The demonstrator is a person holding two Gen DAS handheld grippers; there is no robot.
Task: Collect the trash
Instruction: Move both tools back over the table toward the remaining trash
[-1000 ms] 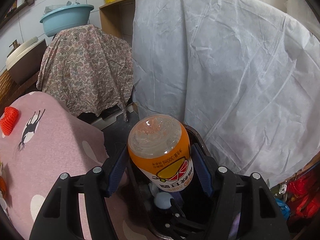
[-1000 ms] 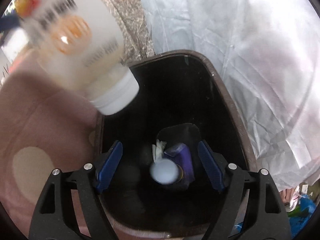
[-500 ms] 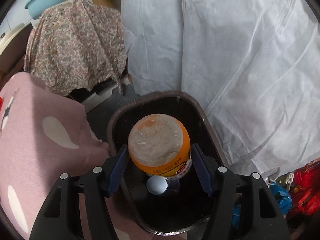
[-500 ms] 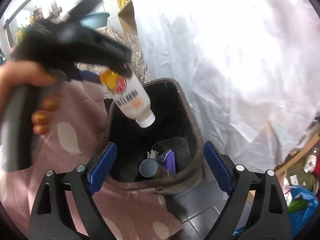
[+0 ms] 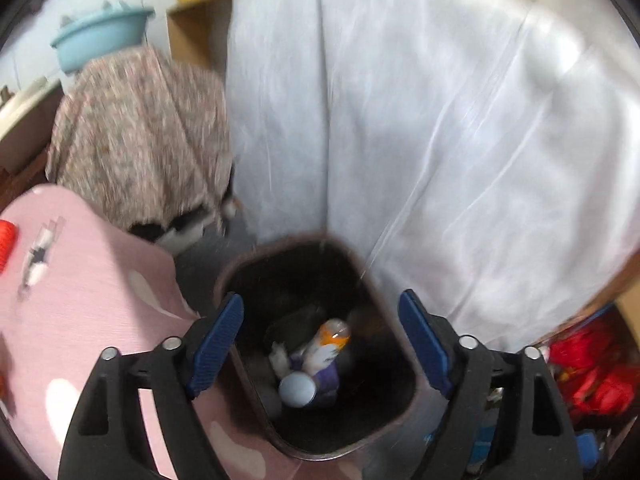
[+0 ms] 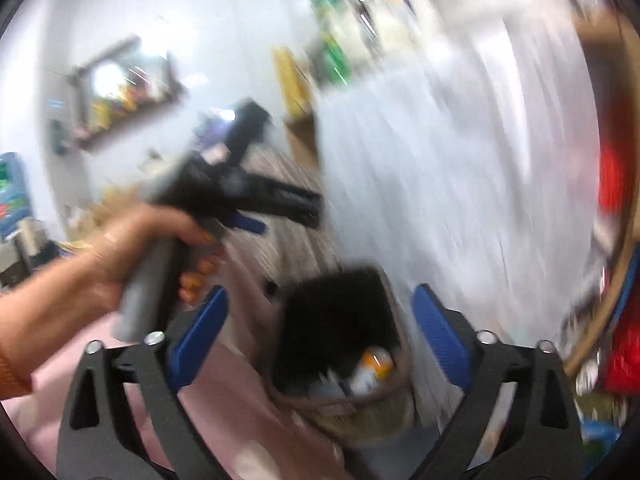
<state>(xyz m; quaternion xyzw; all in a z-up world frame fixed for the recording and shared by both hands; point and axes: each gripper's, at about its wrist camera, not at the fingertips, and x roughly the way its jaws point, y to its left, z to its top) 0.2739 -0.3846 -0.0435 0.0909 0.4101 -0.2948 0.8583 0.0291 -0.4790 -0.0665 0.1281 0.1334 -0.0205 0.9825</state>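
Note:
A dark brown trash bin (image 5: 404,412) stands on the floor beside the pink-covered table. Inside it lies the orange-and-white bottle (image 5: 329,345) on a purple packet (image 5: 329,376), next to a round pale can end (image 5: 297,389). My left gripper (image 5: 320,340) hangs above the bin, its jaws opening with nothing between them. My right gripper (image 6: 320,336) is higher and further back, jaws opening wide and empty. In its blurred view the bin (image 6: 340,400) and bottle (image 6: 374,368) show below. A hand holds the left gripper (image 6: 276,210) at upper left.
A white sheet (image 5: 440,120) hangs right behind the bin. A floral cloth (image 5: 140,132) covers furniture at the left, with a blue basin (image 5: 100,38) above. The pink tablecloth (image 5: 80,288) carries a red object (image 5: 7,246). Red bags (image 5: 592,376) lie at the right.
The left gripper let go of the orange bottle, which dropped into the bin, and lifted away. The right gripper rose and drew back, tilting up toward the room.

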